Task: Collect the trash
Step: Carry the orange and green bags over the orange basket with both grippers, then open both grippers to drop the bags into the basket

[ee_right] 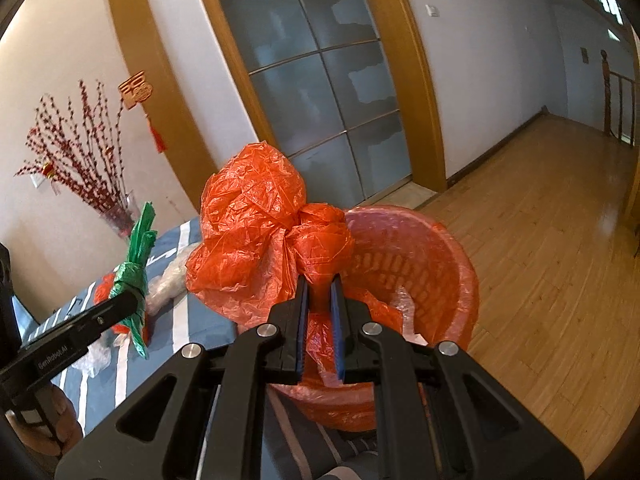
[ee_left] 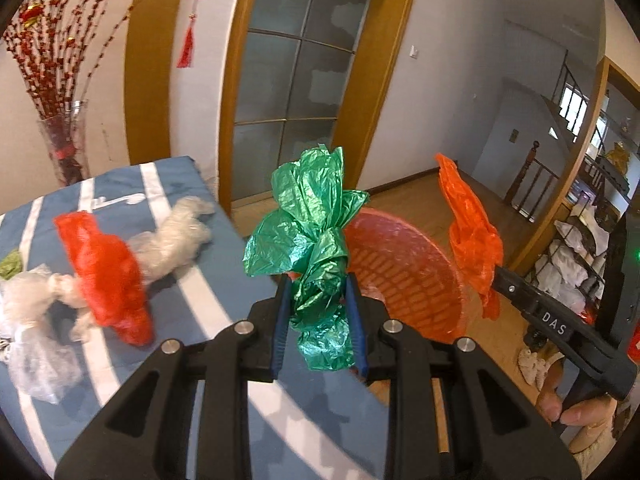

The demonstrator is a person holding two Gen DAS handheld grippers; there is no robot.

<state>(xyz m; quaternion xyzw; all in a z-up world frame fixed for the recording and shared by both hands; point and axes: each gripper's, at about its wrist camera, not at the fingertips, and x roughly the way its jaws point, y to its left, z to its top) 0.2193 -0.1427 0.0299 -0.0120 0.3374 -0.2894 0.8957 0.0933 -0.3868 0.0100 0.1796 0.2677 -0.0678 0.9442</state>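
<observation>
A blue-and-white striped cloth (ee_left: pixel 168 184) bears a red bag (ee_left: pixel 106 272) and clear bags (ee_left: pixel 176 232).

the left gripper (ee_left: pixel 316 280) is black with blue finger pads (ee_left: pixel 282 320), and between them sits a shiny green plastic bag (ee_left: pixel 308 236). the right gripper (ee_right: pixel 320 280) is black too, with blue pads (ee_right: pixel 338 320), and white lettering on its body; it pinches a bright orange plastic bag (ee_right: pixel 256 232). the slatted basket (ee_right: pixel 452 276) is translucent red-orange. the cloth (ee_left: pixel 224 280) is slate blue with white stripes. on it lie a red plastic bag (ee_left: pixel 108 272), clear whitish plastic bags (ee_left: pixel 180 236) and a yellow-green scrap (ee_left: pixel 10 264). the door frame (ee_left: pixel 236 80) is ochre, its glass grey-blue; the floor (ee_right: pixel 540 240) is honey-coloured wood.
</observation>
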